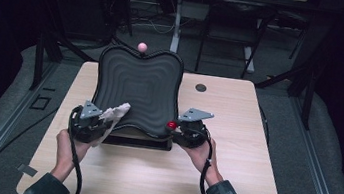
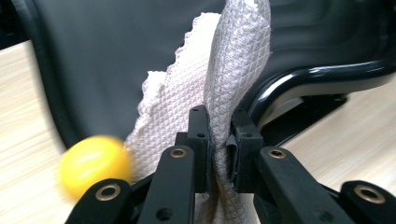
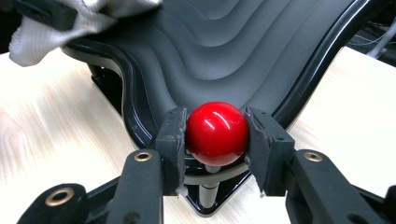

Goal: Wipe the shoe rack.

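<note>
Red knob (image 3: 217, 134) sits clamped in the right claw (image 3: 217, 140); left claw (image 2: 219, 144) pinches the cloth (image 2: 233, 70). Next, probably wiping the tray (image 1: 146, 88).

My left gripper (image 1: 92, 119) and right gripper (image 1: 191, 130) are both chunky black things with a grey three-cornered plate on top, brass-ringed screw holes along the jaw arms, and a black cable trailing back. I'm wearing dark camo-patterned sleeves.
</note>
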Motion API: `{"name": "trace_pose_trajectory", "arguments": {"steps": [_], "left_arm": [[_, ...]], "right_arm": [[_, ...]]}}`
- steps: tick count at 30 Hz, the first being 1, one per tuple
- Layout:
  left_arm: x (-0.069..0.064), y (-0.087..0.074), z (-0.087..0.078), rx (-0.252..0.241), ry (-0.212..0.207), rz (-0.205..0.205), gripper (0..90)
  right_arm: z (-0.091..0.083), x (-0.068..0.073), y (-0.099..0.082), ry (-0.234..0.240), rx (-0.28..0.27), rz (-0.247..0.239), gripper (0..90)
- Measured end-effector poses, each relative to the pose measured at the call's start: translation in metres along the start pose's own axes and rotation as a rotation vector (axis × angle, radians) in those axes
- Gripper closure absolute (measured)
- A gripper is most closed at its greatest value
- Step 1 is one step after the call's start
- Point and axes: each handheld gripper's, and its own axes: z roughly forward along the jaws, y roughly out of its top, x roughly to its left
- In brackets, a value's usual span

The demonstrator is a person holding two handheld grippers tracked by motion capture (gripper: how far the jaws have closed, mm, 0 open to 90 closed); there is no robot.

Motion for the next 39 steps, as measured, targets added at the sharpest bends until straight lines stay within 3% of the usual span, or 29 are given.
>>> {"name": "trace_pose_trajectory", "arguments": {"steps": [6,11,15,20,31,39], "left_arm": [[0.011,-0.009,-0.006,0.017,0.058,-0.006,81.6],[0.012,-0.013,-0.008,0.007,0.058,-0.036,81.7],[0.008,-0.012,-0.007,-0.009,0.028,-0.063,81.8],[-0.007,-0.003,0.001,-0.027,-0.006,-0.043,81.8],[-0.05,0.02,0.034,-0.013,-0.096,0.034,81.7],[-0.07,0.03,0.042,-0.022,-0.134,0.069,81.6]], "right_arm": [[0.0,0.001,-0.001,-0.005,-0.004,-0.001,59.8],[0.0,0.002,-0.001,-0.01,-0.001,-0.001,59.8],[0.0,0.003,-0.001,-0.012,-0.002,0.002,59.8],[0.0,0.003,-0.001,-0.015,-0.003,0.004,59.8],[0.0,0.003,-0.001,-0.015,-0.001,0.006,59.8],[0.0,0.004,-0.001,-0.022,-0.002,0.008,59.8]]}}
